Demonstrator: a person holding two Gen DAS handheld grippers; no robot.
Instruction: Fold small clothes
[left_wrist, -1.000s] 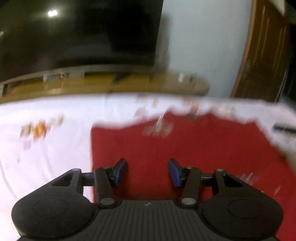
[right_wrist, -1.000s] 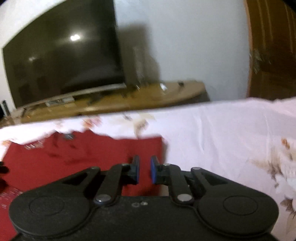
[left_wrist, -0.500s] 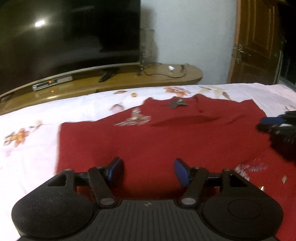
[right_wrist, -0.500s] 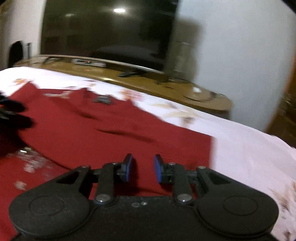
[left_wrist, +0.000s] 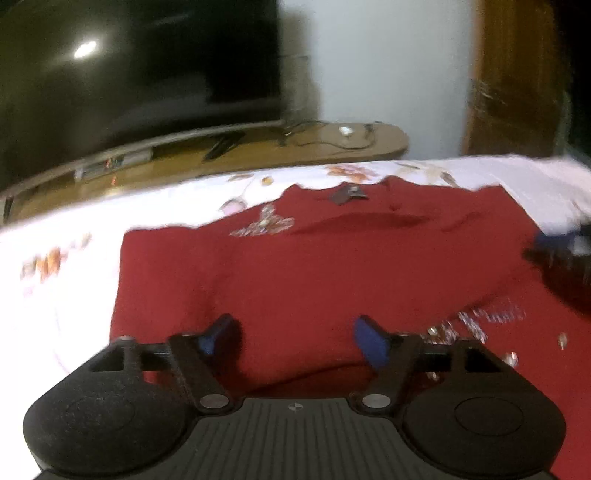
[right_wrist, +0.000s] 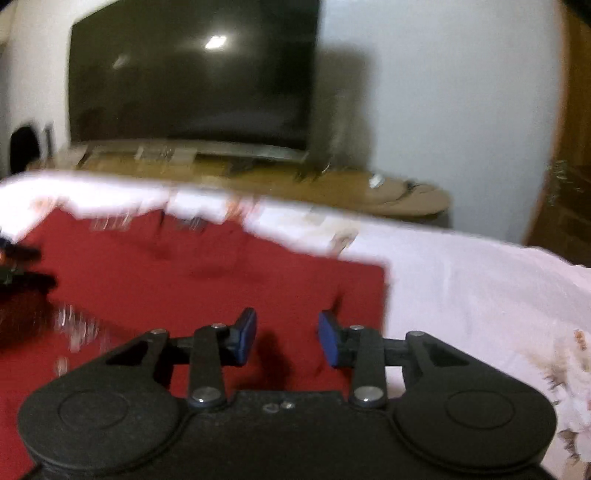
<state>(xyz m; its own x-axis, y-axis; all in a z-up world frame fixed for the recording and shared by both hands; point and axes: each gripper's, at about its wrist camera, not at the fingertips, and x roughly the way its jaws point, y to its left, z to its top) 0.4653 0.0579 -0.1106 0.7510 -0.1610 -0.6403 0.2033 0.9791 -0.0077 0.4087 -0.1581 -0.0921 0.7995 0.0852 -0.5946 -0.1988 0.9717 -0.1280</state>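
A dark red top (left_wrist: 314, 266) with a sequin motif lies spread flat on the white floral bedsheet (left_wrist: 66, 266). My left gripper (left_wrist: 295, 338) is open and empty, low over the garment's near left part. My right gripper (right_wrist: 287, 338) is open and empty over the garment's near right corner (right_wrist: 221, 280), close to its right edge. The right gripper also shows blurred at the right edge of the left wrist view (left_wrist: 565, 258). The left gripper shows at the left edge of the right wrist view (right_wrist: 22, 266).
The bedsheet (right_wrist: 480, 295) extends right of the garment. Beyond the bed stand a wooden TV bench (left_wrist: 295, 147) with cables and a large dark television (left_wrist: 140, 66). A wooden door (left_wrist: 517, 74) is at the far right.
My right gripper has opened wider and swung to the garment's right corner. My left gripper stays open and has shifted slightly; the views are blurred by motion.
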